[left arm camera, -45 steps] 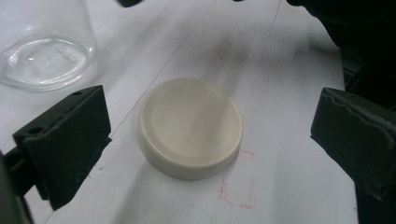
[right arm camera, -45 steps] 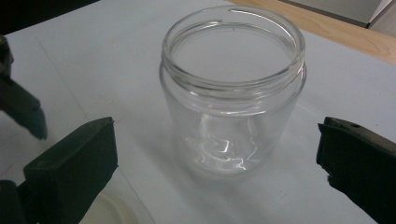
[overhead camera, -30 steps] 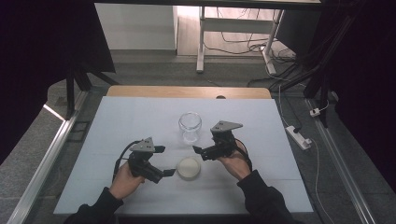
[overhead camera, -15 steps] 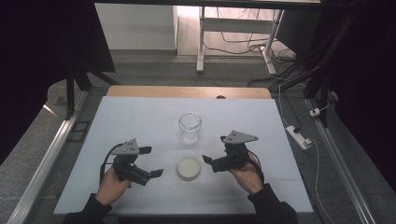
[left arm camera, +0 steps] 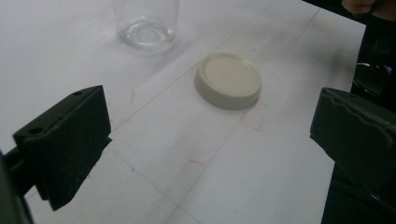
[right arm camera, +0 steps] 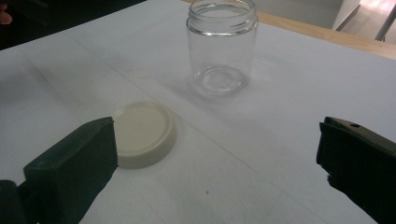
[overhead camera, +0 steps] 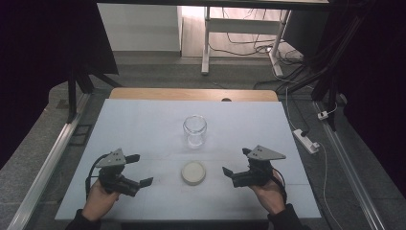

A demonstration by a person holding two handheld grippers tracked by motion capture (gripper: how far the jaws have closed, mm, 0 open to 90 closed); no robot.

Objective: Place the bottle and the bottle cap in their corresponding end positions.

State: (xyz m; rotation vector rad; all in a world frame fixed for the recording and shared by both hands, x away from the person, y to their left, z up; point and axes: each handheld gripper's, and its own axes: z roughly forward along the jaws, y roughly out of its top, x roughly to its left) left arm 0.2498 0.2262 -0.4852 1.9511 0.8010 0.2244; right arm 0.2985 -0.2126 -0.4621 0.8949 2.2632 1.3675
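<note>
Jaws on both of your grippers are standing spread wide, pinching nothing. You are holding the left gripper (overhead camera: 136,170) low over the near left of the white surface (overhead camera: 143,124), and the right gripper (overhead camera: 235,164) over the near right, each aiming inward at the cream lid (overhead camera: 193,172). That lid is lying flat between the two grippers, apart from both, with its top face up. In the left gripper view the lid (left arm camera: 228,80) is sitting ahead between the jaws, and in the right gripper view the lid (right arm camera: 142,134) is lying just beyond the left jaw. Behind it, the clear glass jar (overhead camera: 195,131) is standing upright and open-mouthed near the surface's middle, apart from the lid.
</note>
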